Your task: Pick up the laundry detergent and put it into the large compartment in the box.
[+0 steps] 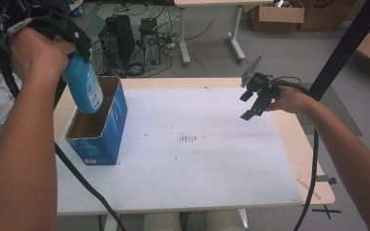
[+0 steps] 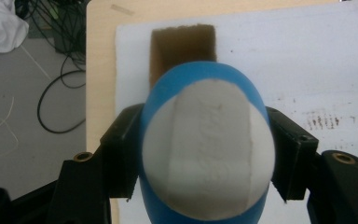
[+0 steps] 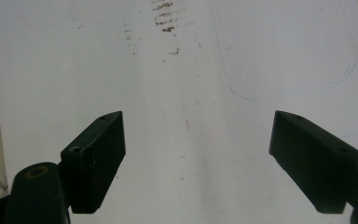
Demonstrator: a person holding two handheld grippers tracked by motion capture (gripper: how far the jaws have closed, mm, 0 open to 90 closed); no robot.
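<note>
- Over the table's left side, high view: left gripper (image 1: 79, 45) clamps a blue plastic bottle with a pale label (image 1: 84, 86), held base-down and slightly tilted — its lower end sits at the open mouth of a blue cardboard box with a brown inside (image 1: 99, 126).
- Box stands on a white sheet (image 1: 197, 144) covering the light wooden table (image 1: 313, 163); brown smudges (image 1: 188, 139) mark the sheet's middle.
- Right gripper (image 1: 251, 105) hangs above the sheet's far right part, well apart from the box, jaws spread with nothing between them.
- Left gripper view: black jaws press both sides of the bottle (image 2: 207, 149), whose white flat end faces the camera; box opening (image 2: 182, 49) lies just beyond it.
- Right gripper view: jaws stand wide apart over the bare stained sheet (image 3: 186, 93) — nothing held.
</note>
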